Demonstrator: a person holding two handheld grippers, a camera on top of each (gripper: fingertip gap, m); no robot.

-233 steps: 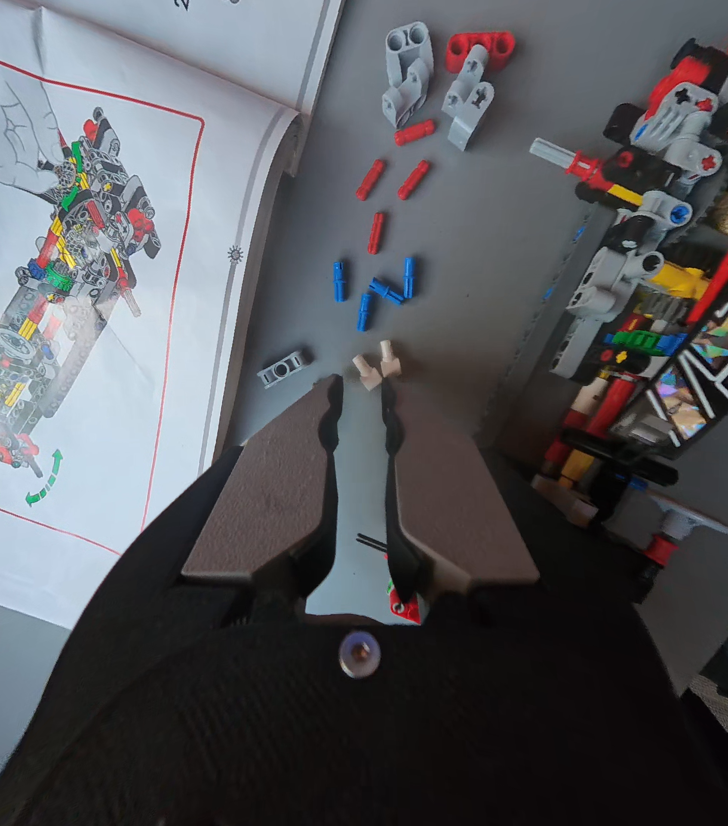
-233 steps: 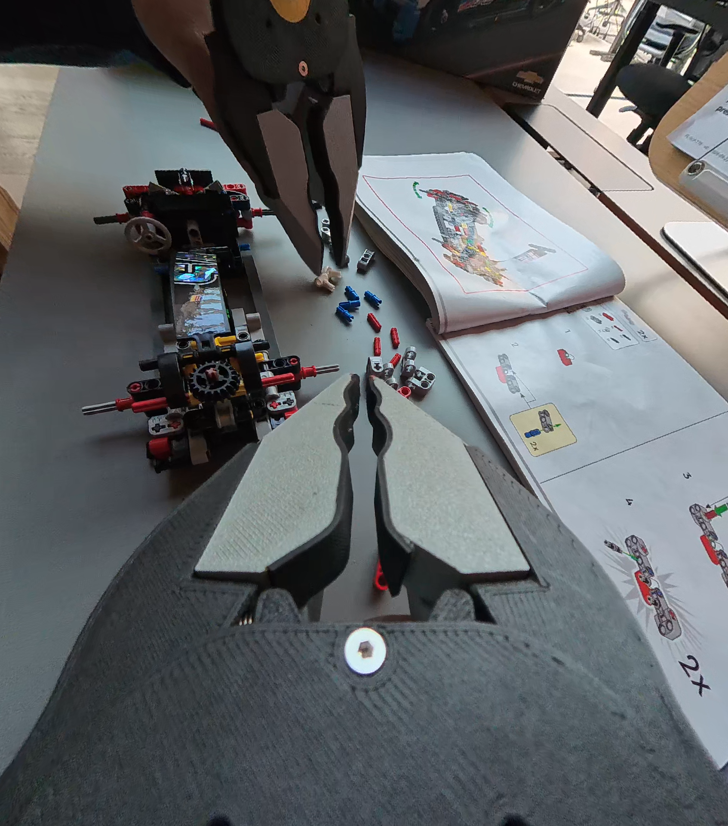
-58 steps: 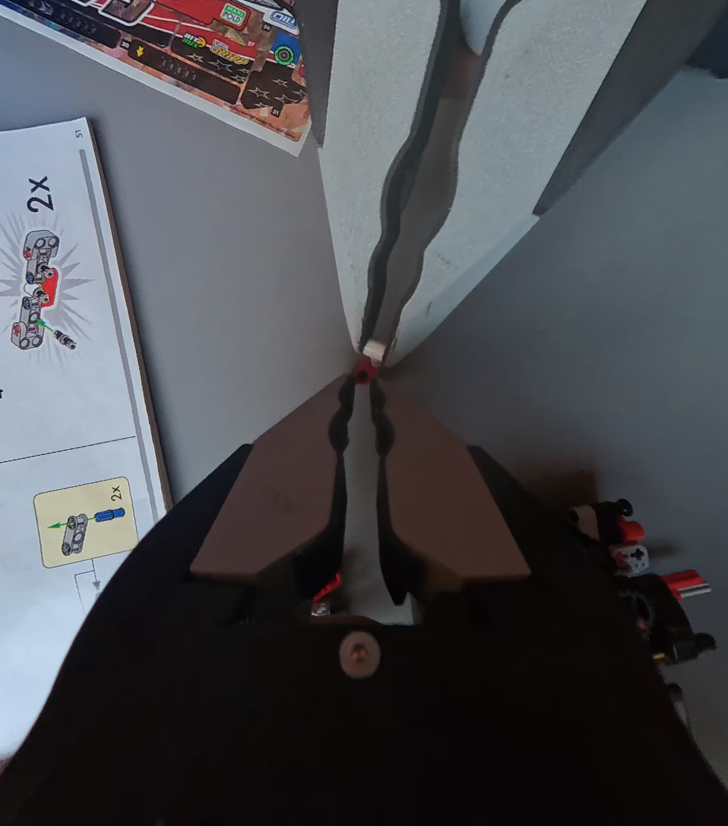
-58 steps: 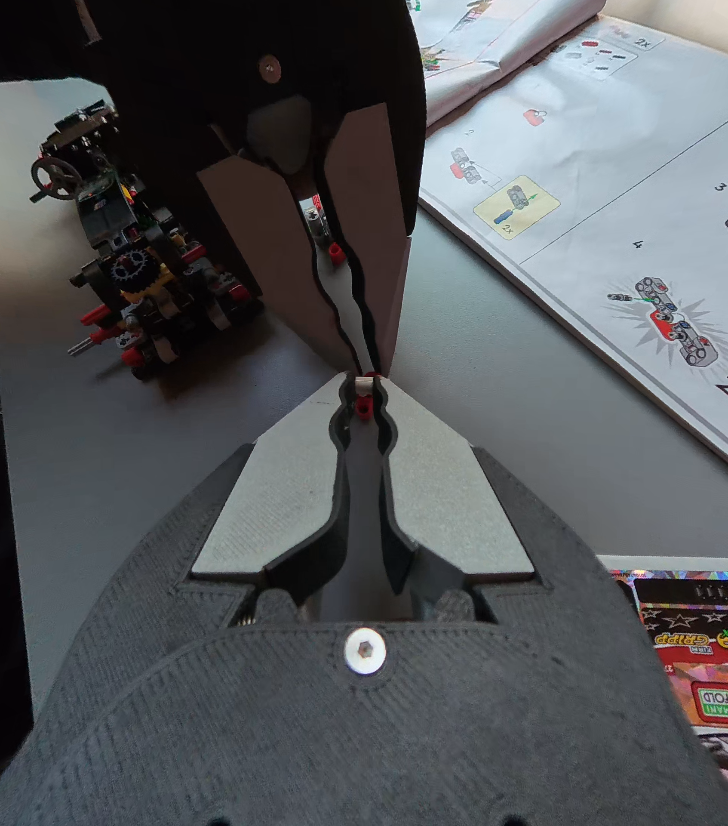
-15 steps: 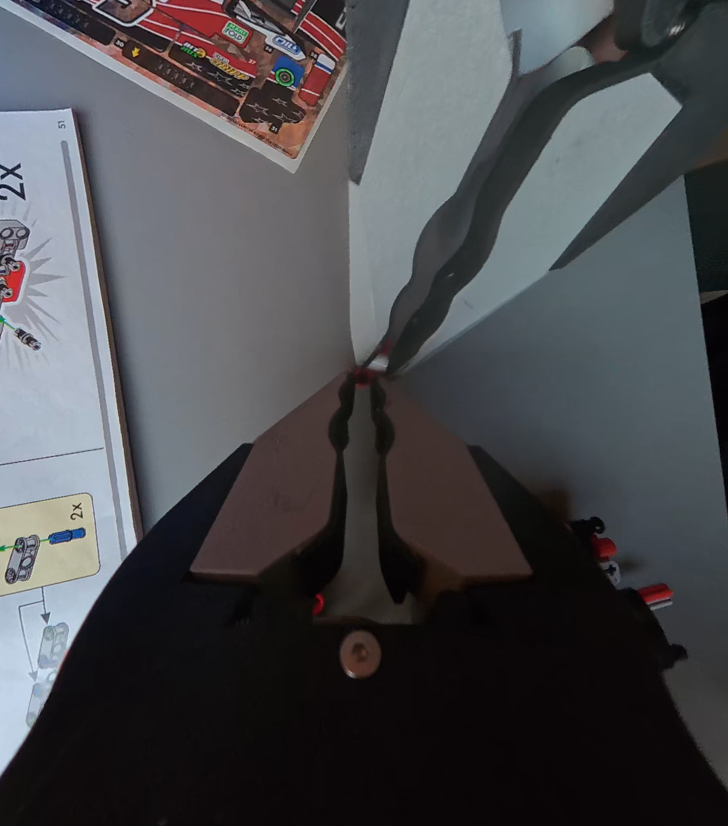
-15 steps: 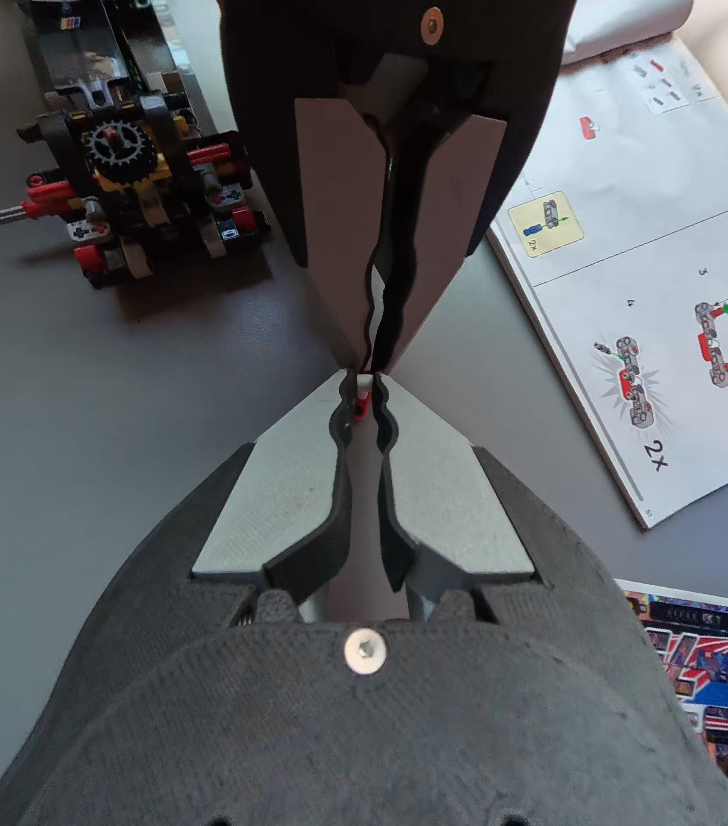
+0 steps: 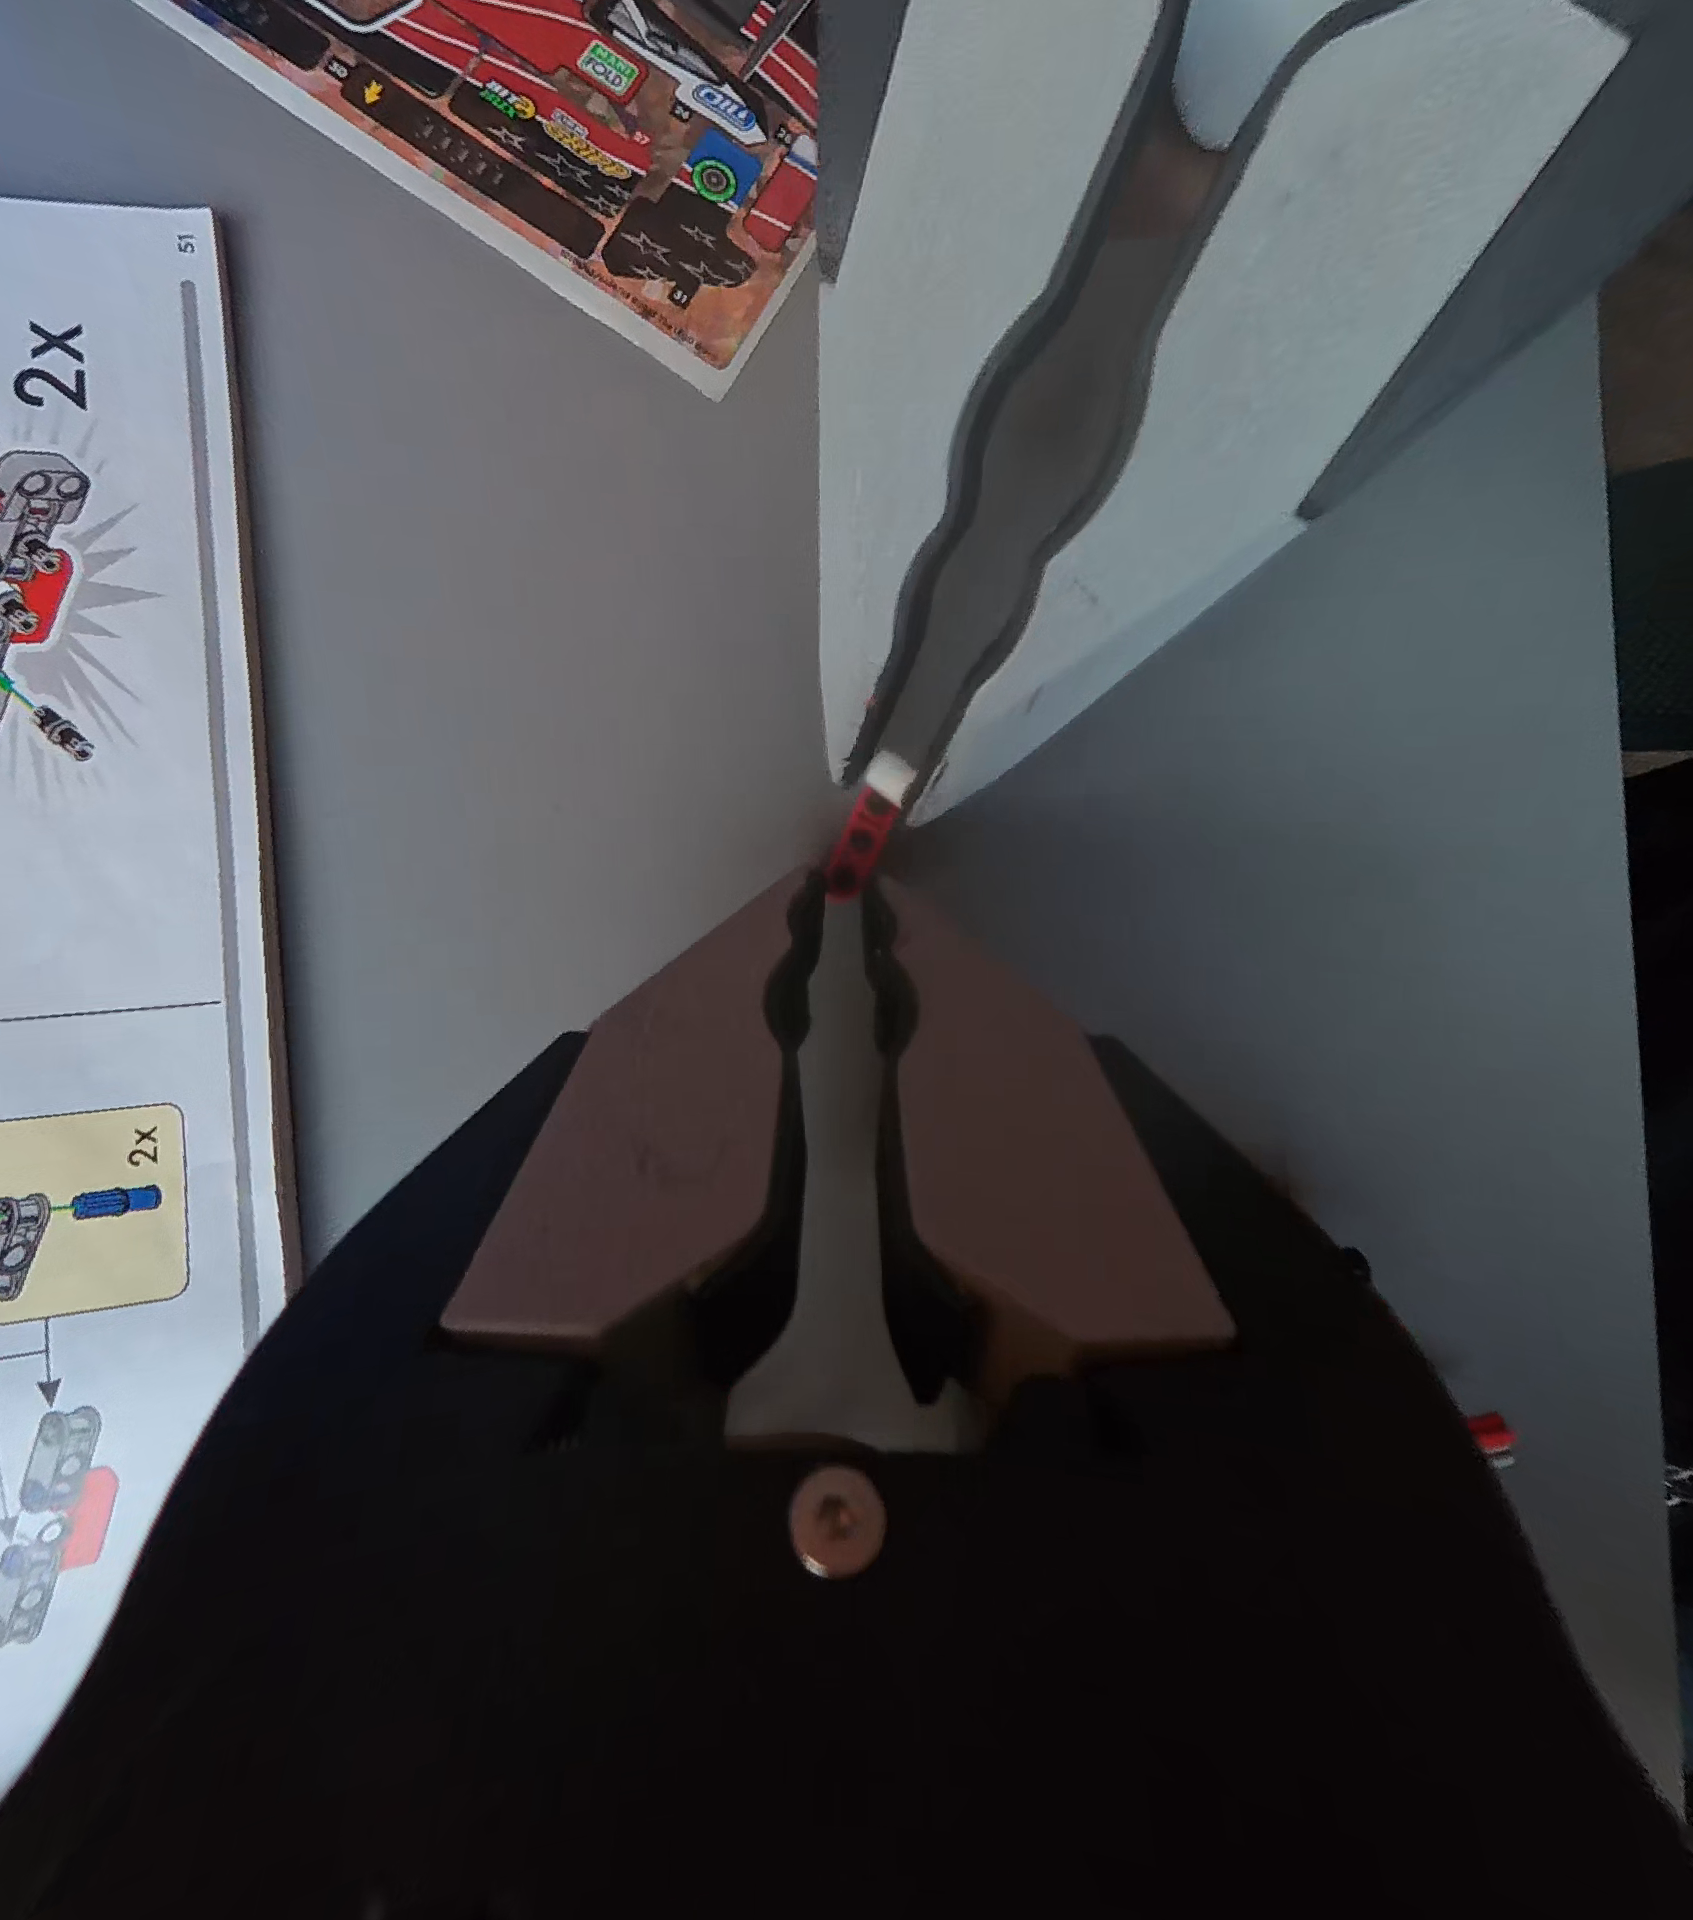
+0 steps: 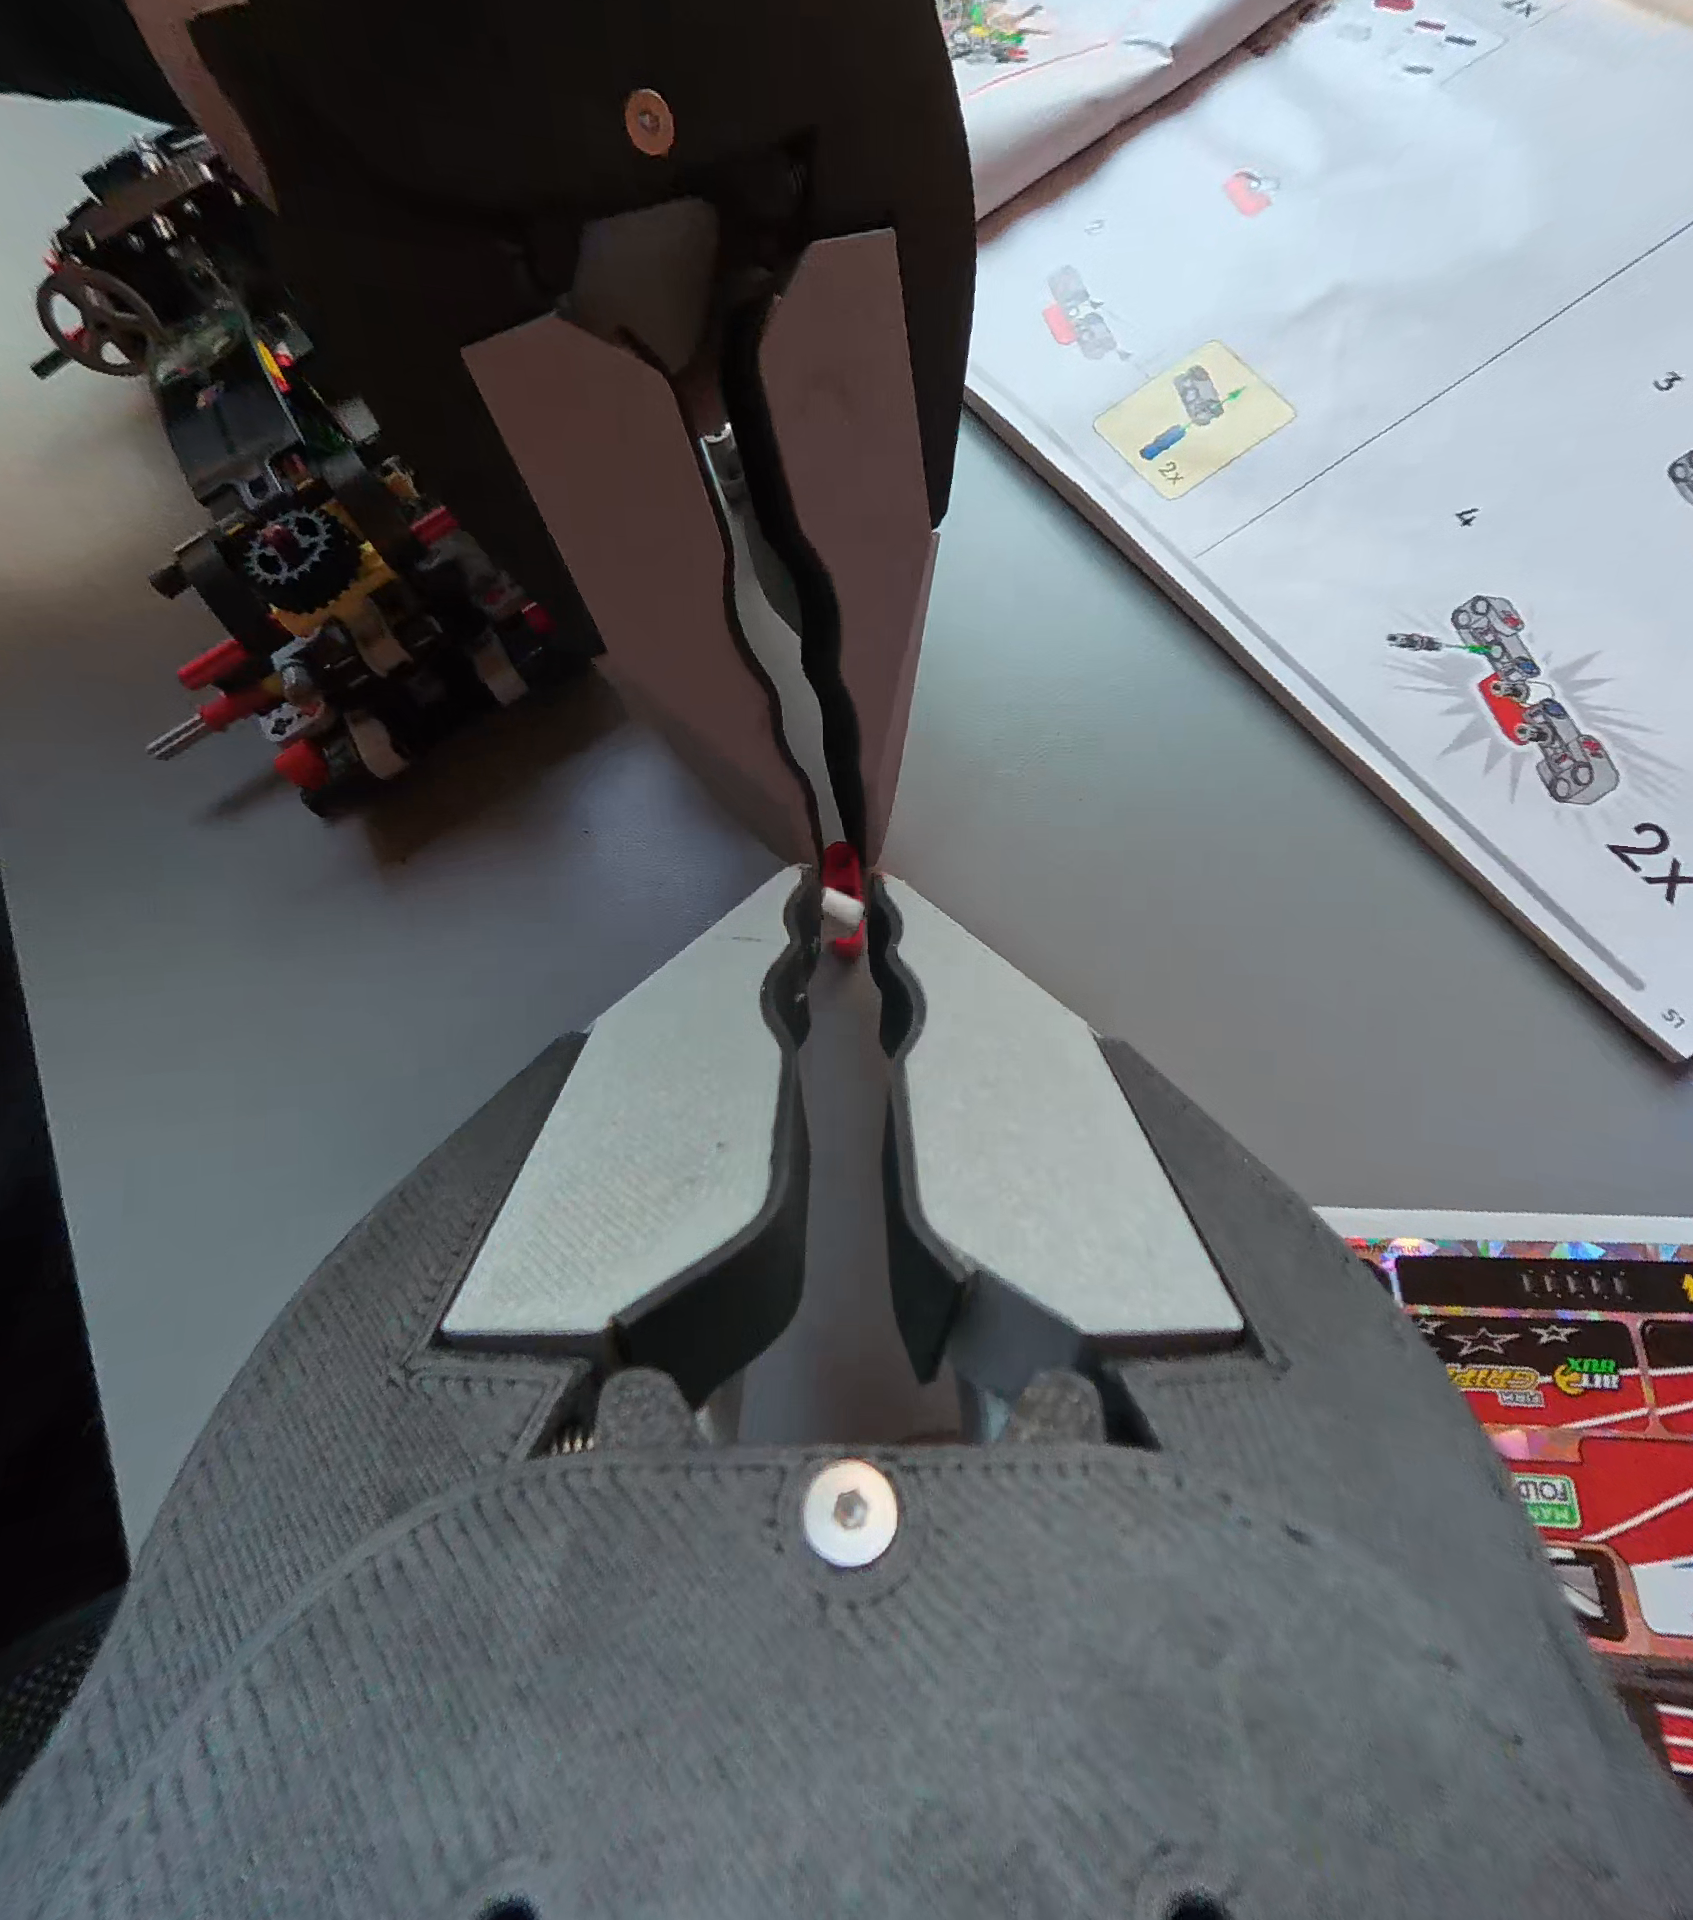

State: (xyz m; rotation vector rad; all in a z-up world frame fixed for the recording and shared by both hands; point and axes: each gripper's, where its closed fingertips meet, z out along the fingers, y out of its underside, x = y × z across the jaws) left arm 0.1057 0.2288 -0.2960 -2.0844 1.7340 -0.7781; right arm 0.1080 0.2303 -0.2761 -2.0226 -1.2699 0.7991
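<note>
- Fingers of the left gripper (image 7: 844, 891) are nearly closed, their tips pinching one end of a small red beam (image 7: 861, 840) with a row of holes along it.
- Left gripper's brown-faced fingers (image 7: 686, 1122) point up the left wrist view, tip to tip with the other gripper.
- Red beam hangs in the air above the grey bench (image 7: 530, 623), bridging the two sets of tips; its long axis runs from one gripper to the other, tilted slightly rightward going up the left wrist view.
- Far end of the beam carries a short white pin (image 7: 891, 773), which points crosswise to the beam in the right wrist view.
- Right gripper (image 8: 840, 906), with pale grey fingers (image 8: 655, 1153), is closed down on that pin end; pin and red piece sit between its tips.
- Left of the grippers in the right wrist view, a part-built toy vehicle (image 8: 302, 582) with a black gear and red axles stands on the bench, well apart from the beam.
- Right of them lies an open instruction booklet (image 8: 1424, 436), flat on the bench.
- Nearer the camera on the right, a glittery red and black sticker sheet (image 8: 1631, 1434) rests on the bench.
</note>
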